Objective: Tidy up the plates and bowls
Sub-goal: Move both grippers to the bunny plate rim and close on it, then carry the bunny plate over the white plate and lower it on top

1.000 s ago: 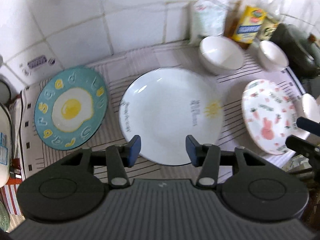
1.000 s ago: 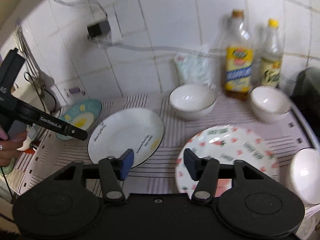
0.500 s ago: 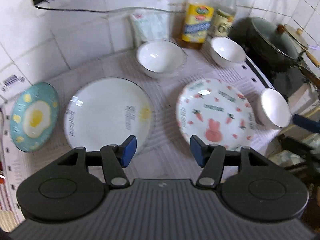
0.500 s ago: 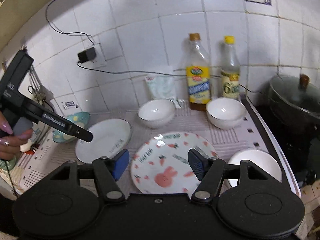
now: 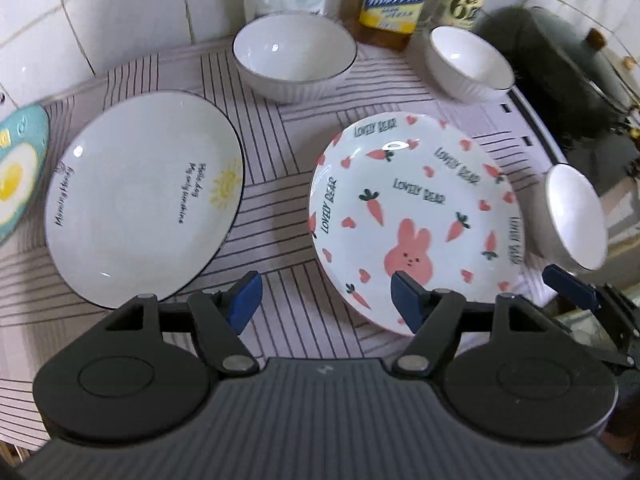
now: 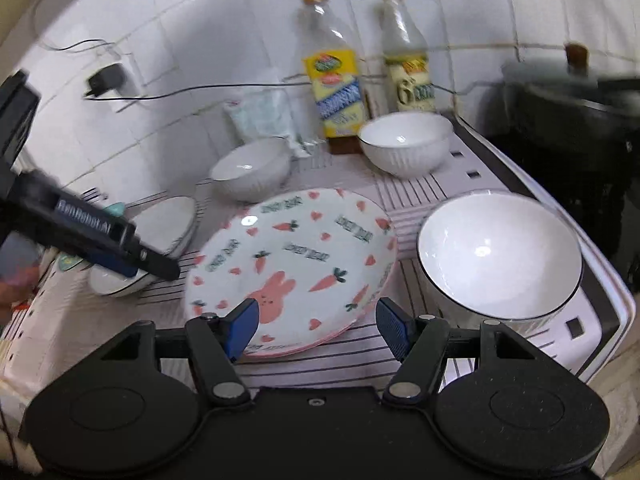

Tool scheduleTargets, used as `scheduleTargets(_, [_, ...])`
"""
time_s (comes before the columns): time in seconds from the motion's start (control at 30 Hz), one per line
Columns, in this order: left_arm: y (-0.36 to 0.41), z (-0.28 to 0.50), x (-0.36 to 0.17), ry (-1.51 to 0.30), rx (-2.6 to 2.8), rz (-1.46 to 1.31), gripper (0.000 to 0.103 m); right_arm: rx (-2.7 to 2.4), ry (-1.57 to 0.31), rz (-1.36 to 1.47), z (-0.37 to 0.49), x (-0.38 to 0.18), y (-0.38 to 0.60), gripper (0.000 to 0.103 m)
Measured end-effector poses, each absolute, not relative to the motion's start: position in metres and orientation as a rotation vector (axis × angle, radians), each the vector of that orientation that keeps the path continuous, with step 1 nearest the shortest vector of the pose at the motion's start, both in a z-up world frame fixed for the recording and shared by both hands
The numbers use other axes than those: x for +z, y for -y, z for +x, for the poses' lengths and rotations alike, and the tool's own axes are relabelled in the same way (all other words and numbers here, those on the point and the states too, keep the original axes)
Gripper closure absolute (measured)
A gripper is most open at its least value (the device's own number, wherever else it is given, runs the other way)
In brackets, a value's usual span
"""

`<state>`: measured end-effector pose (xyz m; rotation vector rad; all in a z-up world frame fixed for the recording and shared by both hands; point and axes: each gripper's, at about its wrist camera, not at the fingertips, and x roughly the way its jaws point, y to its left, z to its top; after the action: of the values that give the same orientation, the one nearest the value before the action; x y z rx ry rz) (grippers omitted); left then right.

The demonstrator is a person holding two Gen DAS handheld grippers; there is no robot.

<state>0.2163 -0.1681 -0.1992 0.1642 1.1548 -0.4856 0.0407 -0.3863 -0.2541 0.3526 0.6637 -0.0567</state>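
Note:
On the striped cloth (image 5: 280,184) lie a white sun plate (image 5: 144,196) and a bunny-and-carrot plate (image 5: 416,200), with a teal egg plate (image 5: 16,164) at the far left. Three white bowls stand around them: back centre (image 5: 294,56), back right (image 5: 468,64) and near right (image 5: 576,216). My left gripper (image 5: 326,298) hangs over the cloth between the two plates, its jaws opening with nothing between them. My right gripper (image 6: 318,324) is open over the near rim of the bunny plate (image 6: 296,256), with the near bowl (image 6: 500,252) just to its right.
Two oil bottles (image 6: 336,80) and a white bag (image 6: 260,120) stand against the tiled wall. A dark lidded pot (image 5: 560,80) sits to the right of the cloth. A plug and cable (image 6: 108,80) hang on the wall. The counter edge runs past the near bowl.
The left gripper has swung right, from over the white plate to the gap between the plates, and its jaws have widened. The right gripper has dropped closer to the bunny plate and near bowl.

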Motion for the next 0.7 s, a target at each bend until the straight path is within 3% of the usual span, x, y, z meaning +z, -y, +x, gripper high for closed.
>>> scheduleTargets(0.23, [0.184, 0.217, -0.225, -1.075, -0.492, 0.153, 0.037, -0.132, -0.682, 0.524, 0.058, -0.283, 0.404, 0.058])
scheduleTargets(0.4, [0.184, 0.226, -0.238, -1.129, -0.439, 0.110, 0.038, -0.119, -0.661, 0.563, 0.060, -0.288, 0.406, 0.068])
scheduleTargets(0.47, [0.183, 0.227, -0.242, -1.142, -0.432, 0.107, 0.043, -0.128, -0.668, 0.566, 0.061, -0.290, 0.405, 0.072])
scheduleTargets(0.53, [0.183, 0.228, -0.244, -1.149, -0.436, 0.119, 0.058, -0.133, -0.670, 0.569, 0.063, -0.291, 0.405, 0.075])
scheduleTargets(0.7, [0.183, 0.227, -0.245, -1.169, -0.434, 0.083, 0.076, -0.137, -0.672, 0.560, 0.067, -0.290, 0.407, 0.077])
